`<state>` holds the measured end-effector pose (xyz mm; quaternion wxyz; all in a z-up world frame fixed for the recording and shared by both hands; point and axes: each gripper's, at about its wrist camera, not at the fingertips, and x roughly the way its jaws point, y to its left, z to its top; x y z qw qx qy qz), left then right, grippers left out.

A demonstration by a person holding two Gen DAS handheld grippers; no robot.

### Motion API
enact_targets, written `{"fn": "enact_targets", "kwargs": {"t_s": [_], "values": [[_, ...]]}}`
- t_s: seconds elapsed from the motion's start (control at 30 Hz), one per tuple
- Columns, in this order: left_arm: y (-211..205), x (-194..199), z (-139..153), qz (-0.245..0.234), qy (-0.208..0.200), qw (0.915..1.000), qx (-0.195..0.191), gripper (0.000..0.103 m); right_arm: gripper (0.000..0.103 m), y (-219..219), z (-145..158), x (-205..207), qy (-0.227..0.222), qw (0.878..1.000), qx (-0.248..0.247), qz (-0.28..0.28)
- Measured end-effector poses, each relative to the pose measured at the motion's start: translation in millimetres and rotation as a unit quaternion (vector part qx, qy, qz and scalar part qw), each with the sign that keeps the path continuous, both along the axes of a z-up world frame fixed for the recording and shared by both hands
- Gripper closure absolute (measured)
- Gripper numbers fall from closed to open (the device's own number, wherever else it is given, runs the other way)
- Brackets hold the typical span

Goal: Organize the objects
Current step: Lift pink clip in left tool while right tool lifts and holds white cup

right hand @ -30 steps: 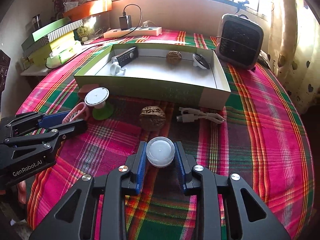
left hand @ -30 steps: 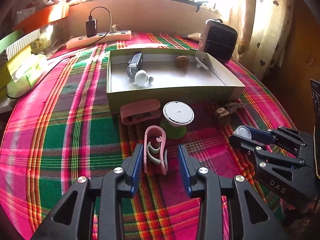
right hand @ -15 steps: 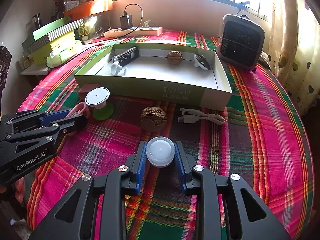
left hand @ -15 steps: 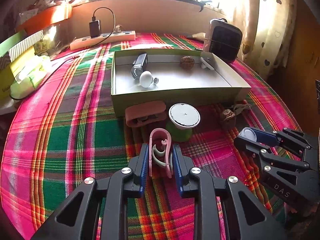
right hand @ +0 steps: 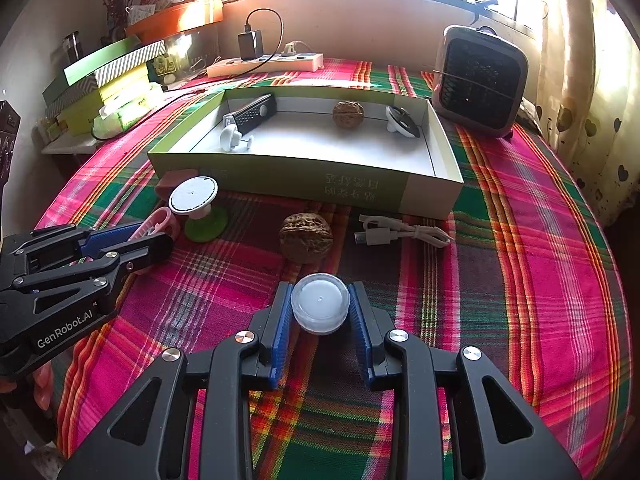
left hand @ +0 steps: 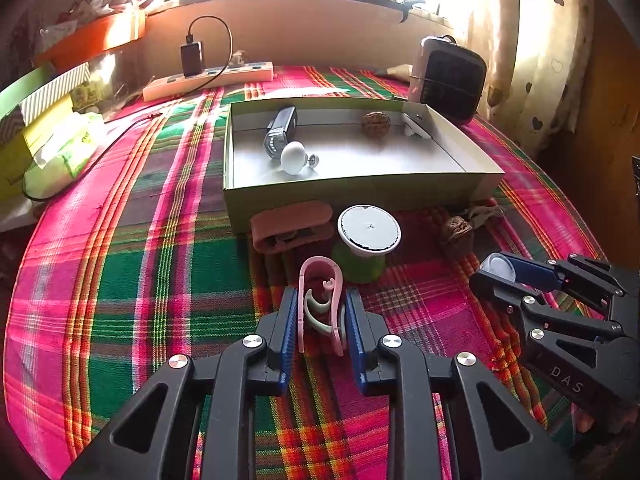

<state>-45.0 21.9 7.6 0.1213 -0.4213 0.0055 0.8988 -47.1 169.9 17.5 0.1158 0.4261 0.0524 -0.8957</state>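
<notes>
Currently, both grippers are at the grasp step, each closed on one loose item ahead of transfer to the box [right hand: 420, 192]. At far left, on the plaid table [left hand: 120, 280], the left gripper [left hand: 320, 322] has its jaws clenched against the sides of the pink clip [left hand: 320, 300], which appears to rest on the cloth. Just beyond it stand a green-based round stand [left hand: 368, 236] and a pink case [left hand: 292, 226], both close against the box's near wall. Toward the centre, a walnut [right hand: 306, 238] and a white cable [right hand: 400, 234] lie loose in front of the box. On the right, the right gripper [right hand: 320, 316] has its jaws grasping the white jar [right hand: 320, 308] at its sides. The box already contains a remote, a white knob, a second walnut and a small white piece. Judged from this layout, the next move calls for lifting each item clear of the near wall, carrying it forward and releasing it over bare floor of the box.
</notes>
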Motion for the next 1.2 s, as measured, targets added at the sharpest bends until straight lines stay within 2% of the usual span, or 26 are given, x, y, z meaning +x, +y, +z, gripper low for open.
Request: {"fn": "enact_targets", "kwargs": {"t_s": [0.73,1.2], "values": [[-3,1,2,0.003,-0.001,1.0000,0.001,0.082,0.075,5,1,2,-0.002,1.000,-0.022,-0.007],[-4,5,30,0.004,0.025,0.9997,0.006,0.082,0.075,8,21,4,0.018,0.999,-0.039,0.000]]}}
